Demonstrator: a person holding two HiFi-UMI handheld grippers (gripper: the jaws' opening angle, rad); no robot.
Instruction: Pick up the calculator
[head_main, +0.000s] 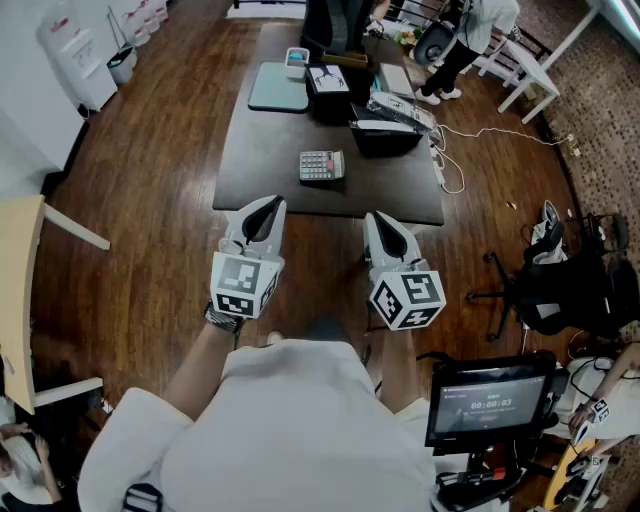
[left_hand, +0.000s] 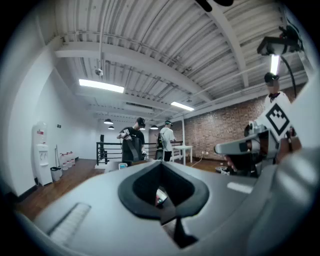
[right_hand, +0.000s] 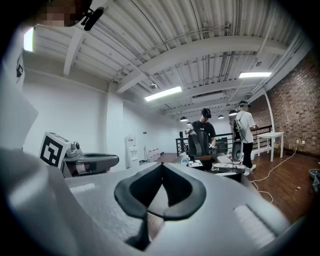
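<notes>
A grey calculator (head_main: 322, 166) with rows of keys lies on the dark table (head_main: 270, 150), near its front edge. My left gripper (head_main: 269, 206) hovers just short of that edge, left of the calculator, jaws shut and empty. To its right my right gripper (head_main: 378, 219) is held level at the same distance, also shut with nothing in it. In the left gripper view the closed jaws (left_hand: 161, 165) fill the lower half, and a sliver of the calculator (left_hand: 160, 196) shows through their gap. The right gripper view shows its closed jaws (right_hand: 162, 167) the same way.
At the table's far end lie a teal pad (head_main: 280, 87), a black tray (head_main: 328, 82), a black box (head_main: 385, 136) and a white power strip (head_main: 437, 160) with trailing cables. Two people (right_hand: 202, 137) stand beyond the table. An office chair (head_main: 560, 290) and a monitor (head_main: 490, 400) stand at right.
</notes>
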